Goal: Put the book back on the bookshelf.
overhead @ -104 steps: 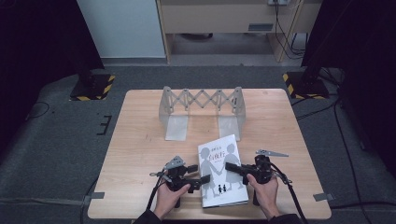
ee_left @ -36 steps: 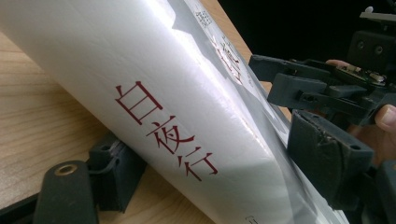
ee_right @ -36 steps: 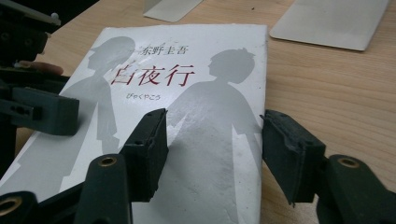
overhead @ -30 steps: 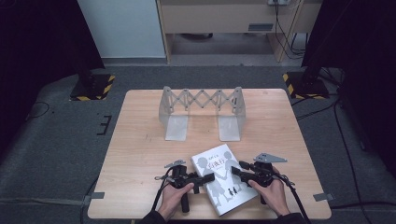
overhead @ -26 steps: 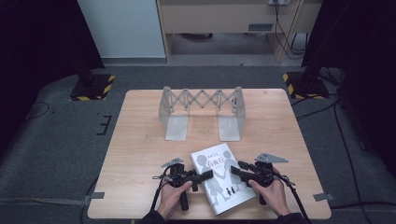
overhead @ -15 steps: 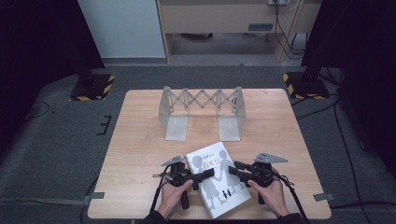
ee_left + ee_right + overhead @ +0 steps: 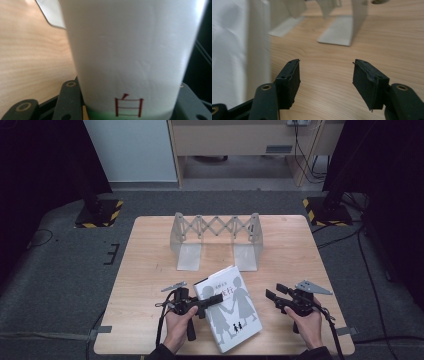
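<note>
A white book (image 7: 231, 312) with grey figures on its cover lies at the table's near edge, its left side raised. My left gripper (image 7: 215, 299) is shut on that left edge; its jaws have just been closing. In the left gripper view the book's white face (image 7: 130, 50) with a red character stands between the two jaws. My right gripper (image 7: 273, 291) hovers to the right of the book, apart from it, jaws open and just widened. In the right gripper view nothing is between the jaws of my right gripper (image 7: 325, 75), and the book (image 7: 234, 50) is at the left.
A grey expanding book rack (image 7: 215, 237) with two flat feet stands at the middle back of the wooden table (image 7: 150, 270); one of the rack's feet (image 7: 339, 35) lies ahead of the right gripper. Dark floor and stands surround the table.
The right gripper has let go of the book's right edge and drawn away to the right. The left gripper has lifted the book's left side, and the book has turned a little.
</note>
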`<state>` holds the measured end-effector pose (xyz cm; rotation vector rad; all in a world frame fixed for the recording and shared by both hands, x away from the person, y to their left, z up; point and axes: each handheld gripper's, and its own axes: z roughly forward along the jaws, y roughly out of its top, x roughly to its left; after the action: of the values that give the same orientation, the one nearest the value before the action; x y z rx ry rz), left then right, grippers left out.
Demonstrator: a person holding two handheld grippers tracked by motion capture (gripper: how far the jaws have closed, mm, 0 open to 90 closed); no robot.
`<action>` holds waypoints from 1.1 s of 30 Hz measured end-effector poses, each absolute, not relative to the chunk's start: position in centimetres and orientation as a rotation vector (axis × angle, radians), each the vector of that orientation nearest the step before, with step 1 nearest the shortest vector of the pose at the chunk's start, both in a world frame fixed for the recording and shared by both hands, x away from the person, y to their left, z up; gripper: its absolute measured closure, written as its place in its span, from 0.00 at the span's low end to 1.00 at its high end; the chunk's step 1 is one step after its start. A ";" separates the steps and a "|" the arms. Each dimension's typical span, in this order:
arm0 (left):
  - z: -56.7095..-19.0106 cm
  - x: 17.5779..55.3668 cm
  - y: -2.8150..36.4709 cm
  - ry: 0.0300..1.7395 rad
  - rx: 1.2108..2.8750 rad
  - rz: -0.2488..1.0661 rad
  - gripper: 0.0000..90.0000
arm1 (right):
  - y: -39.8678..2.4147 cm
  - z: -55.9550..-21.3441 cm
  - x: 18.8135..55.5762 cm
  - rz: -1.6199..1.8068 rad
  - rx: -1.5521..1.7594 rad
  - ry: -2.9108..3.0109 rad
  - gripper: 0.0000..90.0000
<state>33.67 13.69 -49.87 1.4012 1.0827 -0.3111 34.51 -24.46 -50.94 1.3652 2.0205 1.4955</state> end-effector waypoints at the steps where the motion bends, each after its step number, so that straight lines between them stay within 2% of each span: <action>1: -49.9 33.7 13.7 1.083 1.401 -0.311 0.58 | -24.7 -51.2 34.6 1.440 1.359 2.029 0.41; 12: -46.4 33.3 15.7 1.030 1.479 -0.092 0.59 | -25.5 -53.2 35.2 1.029 1.364 2.119 0.35; 33: -42.7 32.9 19.7 1.074 1.544 0.210 0.59 | -26.7 -53.7 35.6 0.921 1.427 2.085 0.22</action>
<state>32.92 19.72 -42.71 1.5445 1.0739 0.2105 35.61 -26.68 -53.75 1.4269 2.0853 0.9207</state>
